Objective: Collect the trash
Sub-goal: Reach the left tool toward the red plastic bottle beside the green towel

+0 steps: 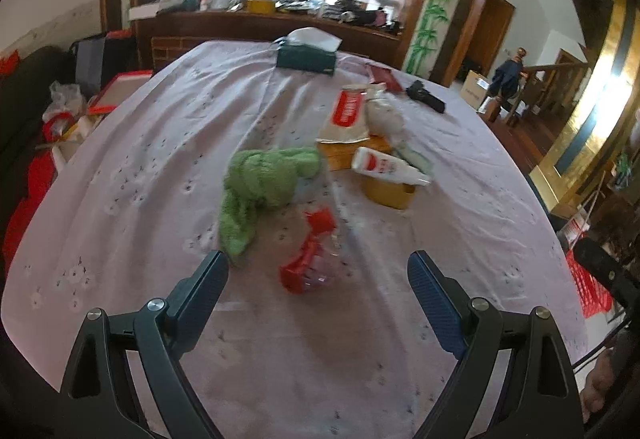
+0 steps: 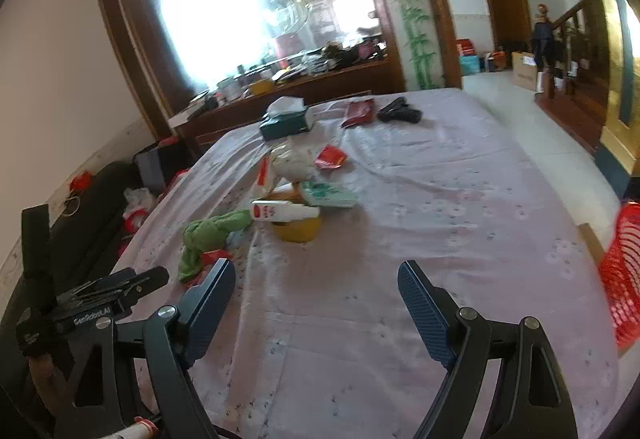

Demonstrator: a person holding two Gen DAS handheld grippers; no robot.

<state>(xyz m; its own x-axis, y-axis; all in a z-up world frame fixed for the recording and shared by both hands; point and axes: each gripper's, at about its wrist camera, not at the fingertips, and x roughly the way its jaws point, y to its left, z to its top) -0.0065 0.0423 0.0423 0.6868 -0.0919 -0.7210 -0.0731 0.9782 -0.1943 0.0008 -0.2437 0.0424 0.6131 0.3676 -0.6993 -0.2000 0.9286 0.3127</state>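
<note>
Each camera sat just behind its gripper, angled down across the table (image 1: 120, 167) toward the far wall. Both views shared the green cloth (image 1: 264, 183), yellow bowl (image 2: 298, 229) and tissue box (image 1: 306, 57); the right one looked from further right.

Blown-out window glare, fisheye blur

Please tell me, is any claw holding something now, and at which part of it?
Nothing is held. The left claw is open above the red-and-clear plastic wrapper, not touching it. The right claw is open over bare tablecloth.
</note>
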